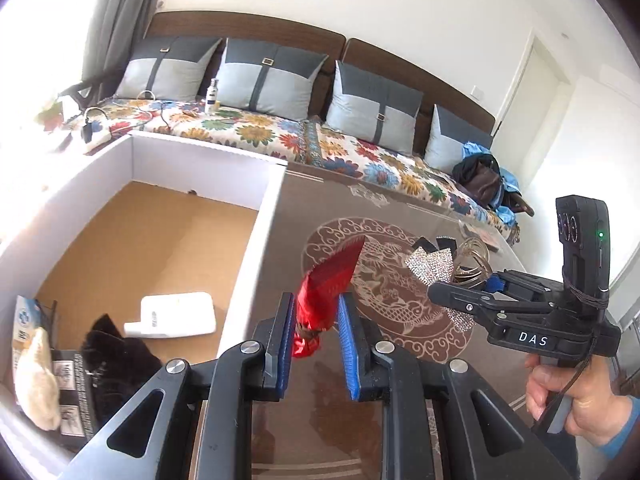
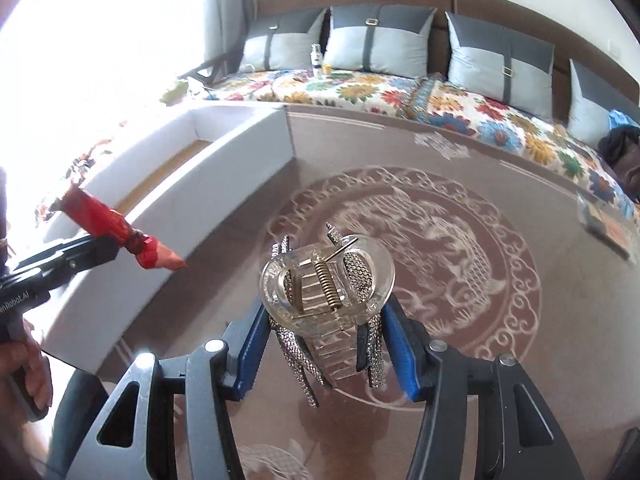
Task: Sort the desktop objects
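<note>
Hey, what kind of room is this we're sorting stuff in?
Most likely a home living room: a long sofa with grey cushions and a flowered cover, behind a patterned coffee table.

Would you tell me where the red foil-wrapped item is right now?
The red foil-wrapped item is held in the left gripper, above the table just right of the white box.

Table [image 2: 540, 320]: grey-brown top with a pale round dragon-and-cloud medallion; box [image 1: 256, 248] at its left edge white-walled with a tan cardboard floor. Wrapper [image 1: 324, 296] shiny red; hair clip [image 2: 328, 292] clear with silver rhinestone strips and a brass-coloured spring; gripper pads [image 1: 346, 344] blue on black. Sofa cover [image 2: 460, 108] white with multicolour flowers, cushions [image 2: 376, 40] two-tone grey.
</note>
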